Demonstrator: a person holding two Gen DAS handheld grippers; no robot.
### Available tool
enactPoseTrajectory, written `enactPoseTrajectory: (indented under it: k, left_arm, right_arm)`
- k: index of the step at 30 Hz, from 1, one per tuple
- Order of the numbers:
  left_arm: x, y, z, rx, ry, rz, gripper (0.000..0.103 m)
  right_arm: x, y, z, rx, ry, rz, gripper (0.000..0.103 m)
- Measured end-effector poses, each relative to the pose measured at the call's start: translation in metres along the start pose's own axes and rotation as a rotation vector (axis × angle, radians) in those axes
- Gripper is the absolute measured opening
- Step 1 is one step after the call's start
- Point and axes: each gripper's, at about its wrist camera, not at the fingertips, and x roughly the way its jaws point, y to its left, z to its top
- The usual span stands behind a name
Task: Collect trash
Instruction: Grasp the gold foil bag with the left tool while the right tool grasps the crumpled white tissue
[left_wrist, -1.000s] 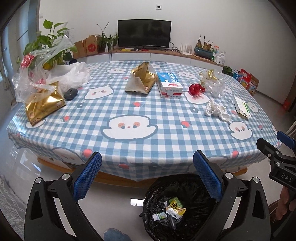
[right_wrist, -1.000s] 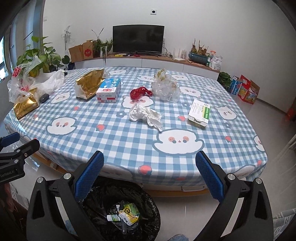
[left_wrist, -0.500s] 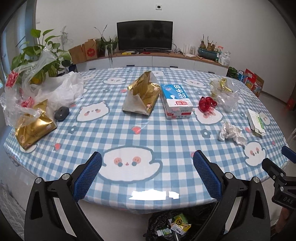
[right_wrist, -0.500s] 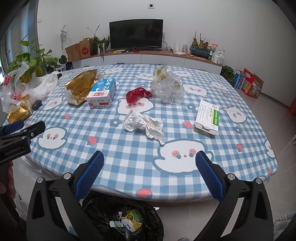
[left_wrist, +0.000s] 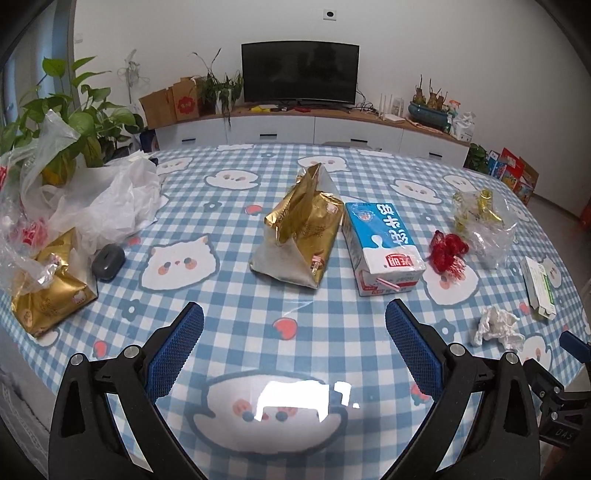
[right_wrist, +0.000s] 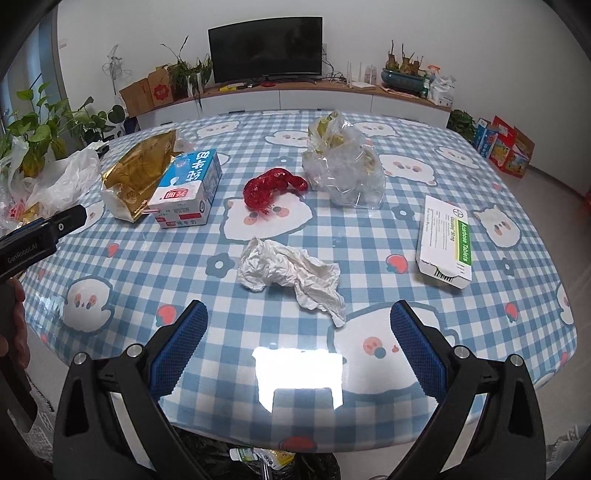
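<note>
My left gripper (left_wrist: 294, 334) is open and empty above the near part of the checked table (left_wrist: 258, 310). Ahead of it lie a gold foil bag (left_wrist: 299, 236) and a blue-and-white milk carton (left_wrist: 382, 247). My right gripper (right_wrist: 298, 334) is open and empty just short of a crumpled white tissue (right_wrist: 291, 273). Beyond lie a red net (right_wrist: 271, 190), a clear plastic bag (right_wrist: 343, 166), the carton (right_wrist: 188, 188) and a white tablet box (right_wrist: 447, 242). The black trash bag (right_wrist: 258, 461) peeks out below the table edge.
At the left of the table are white plastic bags (left_wrist: 107, 199), a second gold bag (left_wrist: 48, 291), a grey mouse (left_wrist: 108, 258) and a potted plant (left_wrist: 66, 125). A TV (left_wrist: 299, 72) on a low cabinet stands behind.
Both grippers have risen from beside the trash bag and moved forward over the table. The trash bag has dropped almost out of view. Both stay open.
</note>
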Motion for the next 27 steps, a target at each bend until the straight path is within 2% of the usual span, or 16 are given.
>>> enactPoseTrajectory:
  k: [12,16,21,24,27]
  left_arm:
    - [0.062,0.010,0.050,-0.009,0.012,0.044,0.097]
    - [0.083,0.011,0.063,0.007,0.027,0.062,0.096]
    - [0.103,0.014,0.075,-0.019,0.059,0.052,0.094]
    - [0.115,0.008,0.077,0.005,0.079,0.053,0.087]
    - [0.127,0.005,0.076,0.004,0.115,0.048,0.076]
  right_arm:
    - [0.039,0.008,0.017,-0.009,0.038,0.006,0.095]
    - [0.051,0.011,0.020,-0.016,0.055,0.008,0.090]
    - [0.060,0.012,0.022,-0.013,0.070,0.020,0.085]
    - [0.067,0.012,0.023,-0.016,0.084,0.025,0.078]
    - [0.075,0.011,0.022,-0.015,0.101,0.024,0.071]
